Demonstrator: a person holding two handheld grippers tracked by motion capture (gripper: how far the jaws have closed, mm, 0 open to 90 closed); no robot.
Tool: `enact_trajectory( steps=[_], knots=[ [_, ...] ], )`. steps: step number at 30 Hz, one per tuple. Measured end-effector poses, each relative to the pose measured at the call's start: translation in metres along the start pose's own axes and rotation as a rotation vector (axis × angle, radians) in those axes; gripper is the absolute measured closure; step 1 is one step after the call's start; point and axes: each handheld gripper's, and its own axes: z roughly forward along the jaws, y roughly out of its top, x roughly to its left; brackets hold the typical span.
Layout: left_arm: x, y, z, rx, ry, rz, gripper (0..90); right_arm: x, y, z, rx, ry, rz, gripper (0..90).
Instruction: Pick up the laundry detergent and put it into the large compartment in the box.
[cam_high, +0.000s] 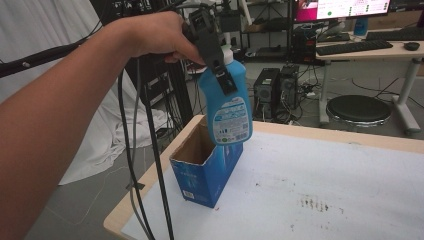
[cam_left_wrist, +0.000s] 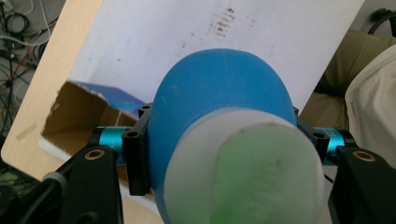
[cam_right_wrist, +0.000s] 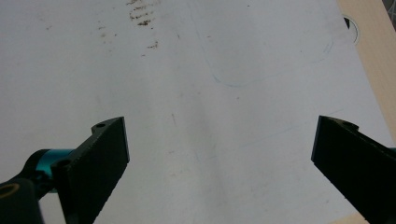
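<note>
My left hand-held gripper (cam_high: 222, 75) is clamped on the blue plastic bottle with white cap (cam_high: 227, 102), hanging at frame centre just above the open blue cardboard box (cam_high: 207, 167). Risk: its base may catch the box rim and tip the box on the worktop (cam_high: 325, 190). My right hand-held gripper (cam_right_wrist: 219, 163) hangs wide open, empty.

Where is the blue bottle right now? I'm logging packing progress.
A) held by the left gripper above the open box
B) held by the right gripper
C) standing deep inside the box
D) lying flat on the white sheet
A: the left gripper clamps the blue bottle near its neck, its base over the open blue box.
</note>
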Motion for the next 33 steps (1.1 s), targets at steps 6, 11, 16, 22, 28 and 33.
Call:
enact_trajectory(
  steps=[6,11,16,22,28,33],
  knots=[
    [0.015,-0.022,-0.009,0.004,0.003,-0.042,37.8,-0.002,-0.001,0.002,0.003,0.0,0.0,3.2],
    [0.027,-0.04,-0.011,0.011,0.033,-0.06,37.8,-0.004,-0.001,0.003,0.007,0.002,0.004,3.1],
    [0.037,-0.056,-0.003,0.031,0.056,-0.068,37.9,-0.004,0.0,0.004,0.009,0.004,0.005,3.2],
    [0.05,-0.074,0.016,0.036,0.069,-0.098,37.9,-0.004,0.0,0.005,0.014,0.002,0.01,3.2],
    [0.058,-0.082,0.035,0.035,0.058,-0.089,37.9,-0.005,-0.001,0.007,0.026,0.002,0.017,3.2],
    [0.062,-0.084,0.051,0.05,0.05,-0.086,37.9,-0.006,-0.001,0.008,0.031,0.002,0.02,3.2]
  ],
)
